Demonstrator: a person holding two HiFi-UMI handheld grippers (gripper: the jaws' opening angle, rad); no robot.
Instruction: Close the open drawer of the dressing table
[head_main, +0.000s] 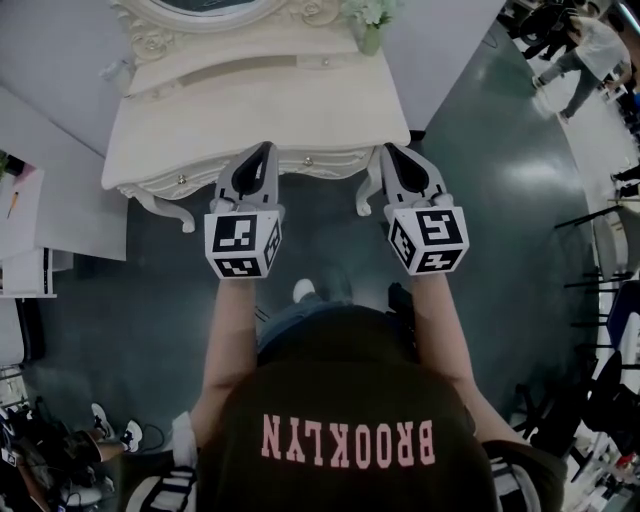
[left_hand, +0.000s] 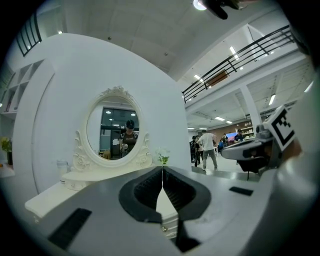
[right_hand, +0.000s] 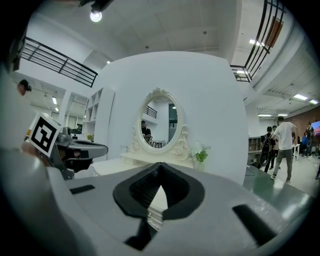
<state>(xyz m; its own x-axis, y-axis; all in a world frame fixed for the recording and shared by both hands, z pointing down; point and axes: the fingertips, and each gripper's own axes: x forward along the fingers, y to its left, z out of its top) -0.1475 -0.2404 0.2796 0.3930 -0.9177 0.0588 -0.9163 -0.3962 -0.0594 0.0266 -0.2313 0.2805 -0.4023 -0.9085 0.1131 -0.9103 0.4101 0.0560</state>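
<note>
Left gripper (head_main: 262, 152): jaws closed, pads meeting, nothing between them. Right gripper (head_main: 392, 152): same, shut and empty.

Forearms run straight ahead, side by side. Both grippers are about level, marker cubes toward the person.

In the head view both gripper bodies cover parts of the dressing table (head_main: 250, 110) front edge, so the drawer (head_main: 320, 160) shows only between and beside them. In both gripper views the jaw bodies block the lower half.

Drawer sits under the front edge, near centre, with a small knob (head_main: 307, 160) visible. Its front looks flush with the carved apron, but I can't tell if a gap is left.

Gripper tips overlap the front edge from above. The gripper views look over the tabletop, so no contact.

Dark floor (head_main: 500, 200) is open right of the table. A white partition (head_main: 60, 200) stands close on its left.

Oval mirror (left_hand: 114, 125) stands at the back edge, flower vase (head_main: 370, 35) at the back right corner. People (right_hand: 282, 145) stand well beyond, small and hard to make out.
</note>
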